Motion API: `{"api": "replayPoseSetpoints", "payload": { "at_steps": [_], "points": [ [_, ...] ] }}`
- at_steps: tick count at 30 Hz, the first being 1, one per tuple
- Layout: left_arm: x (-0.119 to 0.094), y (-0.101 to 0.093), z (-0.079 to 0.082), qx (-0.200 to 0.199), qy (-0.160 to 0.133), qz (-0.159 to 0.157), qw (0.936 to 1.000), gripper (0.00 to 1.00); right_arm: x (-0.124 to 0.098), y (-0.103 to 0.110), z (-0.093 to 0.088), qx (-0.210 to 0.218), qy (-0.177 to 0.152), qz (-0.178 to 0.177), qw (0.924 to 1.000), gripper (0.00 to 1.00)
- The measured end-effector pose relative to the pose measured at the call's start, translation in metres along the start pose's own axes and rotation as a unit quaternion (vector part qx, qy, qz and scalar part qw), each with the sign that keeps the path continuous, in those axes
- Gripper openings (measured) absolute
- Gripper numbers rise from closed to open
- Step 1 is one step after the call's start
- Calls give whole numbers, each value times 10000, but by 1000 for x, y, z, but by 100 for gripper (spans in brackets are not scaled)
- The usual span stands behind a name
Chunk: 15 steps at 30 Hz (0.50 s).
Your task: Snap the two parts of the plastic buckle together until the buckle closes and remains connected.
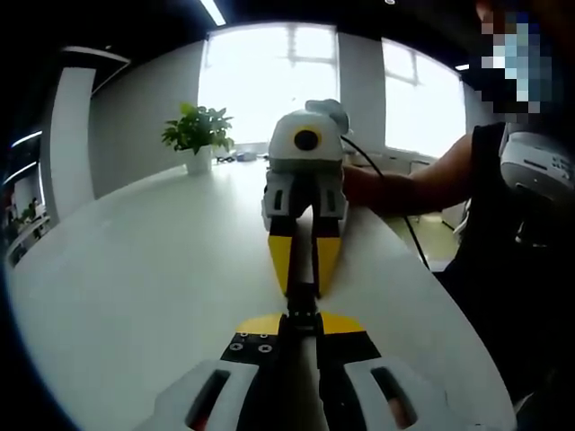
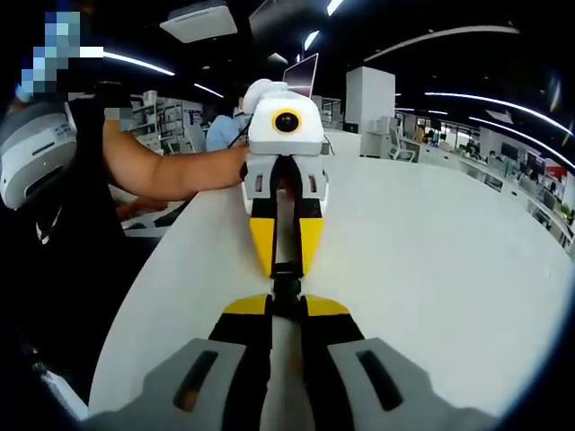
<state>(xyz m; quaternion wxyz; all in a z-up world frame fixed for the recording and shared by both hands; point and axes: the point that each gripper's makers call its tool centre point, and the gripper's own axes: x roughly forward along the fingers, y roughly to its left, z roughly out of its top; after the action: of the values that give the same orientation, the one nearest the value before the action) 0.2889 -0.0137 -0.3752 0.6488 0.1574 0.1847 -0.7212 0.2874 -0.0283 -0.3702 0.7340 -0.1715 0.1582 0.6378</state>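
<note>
We had the two grippers nose to nose over the white table (image 1: 135,269), and the whole move hung on that line. In the left gripper view our left gripper (image 1: 302,316) rose from the bottom with its yellow-tipped jaws drawn close on a small dark piece, one part of the plastic buckle (image 1: 303,301), and the right gripper (image 1: 304,269) came straight at it from beyond, jaws likewise narrowed. In the right gripper view the same meeting showed mirrored: the right gripper (image 2: 286,301) below, the left gripper (image 2: 286,256) opposite, the dark buckle (image 2: 286,278) between the two sets of tips.

Both tools looked clamped, each seemingly on its own half, though the buckle was too small and dark for us to tell whether the halves were already latched or only touching.

We judged the buckle's long axis ran along the shared line of the jaws, so the push should go straight along that line, each gripper toward the other. Neither hand was nearer; they met at the middle. A potted plant (image 1: 199,135) stood well apart at the table's far edge.
</note>
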Motion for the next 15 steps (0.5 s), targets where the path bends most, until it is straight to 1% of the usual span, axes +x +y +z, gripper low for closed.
{"api": "replayPoseSetpoints", "payload": {
  "at_steps": [8, 15],
  "points": [
    [0, 0, 0, 66, 34, 17, 10000, 9, 1, 0, 0, -11, 55, 45, 10000, 10],
    [1, 1, 1, 43, 45, 44, 10000, 9, 2, -2, 1, -39, 31, 43, 10000, 10]
  ]
}}
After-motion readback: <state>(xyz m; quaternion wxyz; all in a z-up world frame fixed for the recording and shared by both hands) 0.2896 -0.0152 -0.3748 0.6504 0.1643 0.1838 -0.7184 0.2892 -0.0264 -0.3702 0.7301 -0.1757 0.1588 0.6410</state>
